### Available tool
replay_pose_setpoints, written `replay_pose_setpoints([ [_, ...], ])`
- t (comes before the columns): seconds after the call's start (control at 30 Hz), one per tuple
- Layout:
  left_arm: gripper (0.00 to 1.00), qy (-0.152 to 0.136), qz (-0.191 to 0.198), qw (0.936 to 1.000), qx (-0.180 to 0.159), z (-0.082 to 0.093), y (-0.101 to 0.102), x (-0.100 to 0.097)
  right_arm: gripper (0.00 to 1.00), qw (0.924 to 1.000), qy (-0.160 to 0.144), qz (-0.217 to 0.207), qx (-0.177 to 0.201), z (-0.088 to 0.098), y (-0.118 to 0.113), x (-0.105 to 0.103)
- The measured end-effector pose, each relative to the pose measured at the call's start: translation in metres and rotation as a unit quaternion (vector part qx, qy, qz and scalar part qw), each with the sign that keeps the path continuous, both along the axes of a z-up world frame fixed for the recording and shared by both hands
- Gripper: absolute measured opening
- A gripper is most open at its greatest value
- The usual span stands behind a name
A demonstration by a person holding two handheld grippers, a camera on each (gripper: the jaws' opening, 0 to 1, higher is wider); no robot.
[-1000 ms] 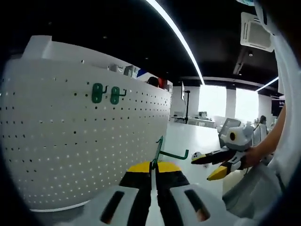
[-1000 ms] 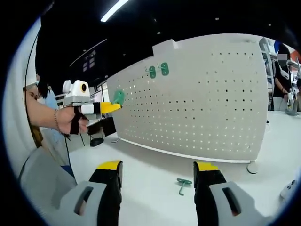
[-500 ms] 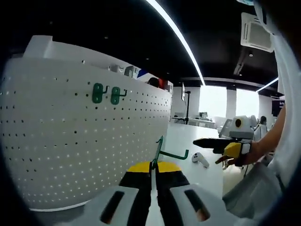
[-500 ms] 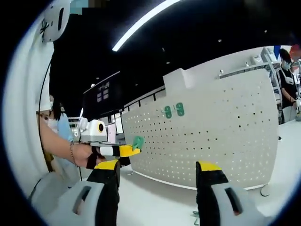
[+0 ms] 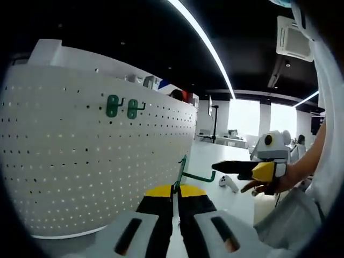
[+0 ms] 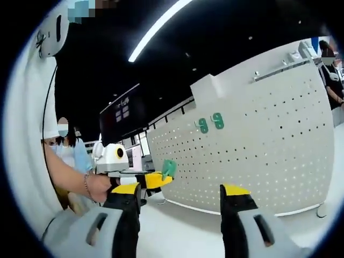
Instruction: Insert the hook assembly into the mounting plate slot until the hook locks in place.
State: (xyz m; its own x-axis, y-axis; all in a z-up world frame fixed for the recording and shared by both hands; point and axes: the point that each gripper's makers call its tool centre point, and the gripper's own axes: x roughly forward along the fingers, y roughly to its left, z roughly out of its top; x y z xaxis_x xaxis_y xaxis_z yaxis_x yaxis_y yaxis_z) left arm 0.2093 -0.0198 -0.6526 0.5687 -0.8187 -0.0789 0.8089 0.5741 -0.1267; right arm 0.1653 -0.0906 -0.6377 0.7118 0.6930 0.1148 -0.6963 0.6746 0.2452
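My left gripper (image 5: 174, 191) is shut on a green wire hook (image 5: 185, 173), whose arm sticks out to the right above the yellow fingertips. The white perforated mounting plate (image 5: 80, 161) stands upright just left of it, apart from the hook. Two green hooks (image 5: 121, 107) hang high on the plate. My right gripper (image 5: 243, 168), held in a hand, hovers to the right. In the right gripper view my right gripper (image 6: 180, 194) stands open and empty. The left gripper (image 6: 145, 179) with its green hook (image 6: 169, 168) is close to the plate (image 6: 258, 156), below the mounted hooks (image 6: 210, 123).
The plate stands on a white table (image 5: 217, 157). A small white object (image 5: 228, 183) lies on it near the right gripper. A person (image 6: 67, 156) stands behind the left gripper, and another person (image 6: 330, 80) is beyond the plate's far edge.
The right gripper has risen and levelled out, and its view has tilted up so the table and a loose green hook have left it. The left gripper still holds its hook.
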Motion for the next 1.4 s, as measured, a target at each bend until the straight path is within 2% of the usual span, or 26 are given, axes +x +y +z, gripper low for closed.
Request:
replay_pose_setpoints([
  [1.07, 0.01, -0.002, 0.009, 0.9998, -0.015, 0.008, 0.002, 0.001, 0.38, 0.999, -0.001, 0.035, 0.026, 0.013, 0.041, 0.016],
  [1.4, 0.01, -0.002, 0.011, 0.9998, -0.018, 0.01, 0.003, 0.001, 0.29, 0.9989, -0.004, 0.037, 0.03, 0.018, 0.053, 0.021],
])
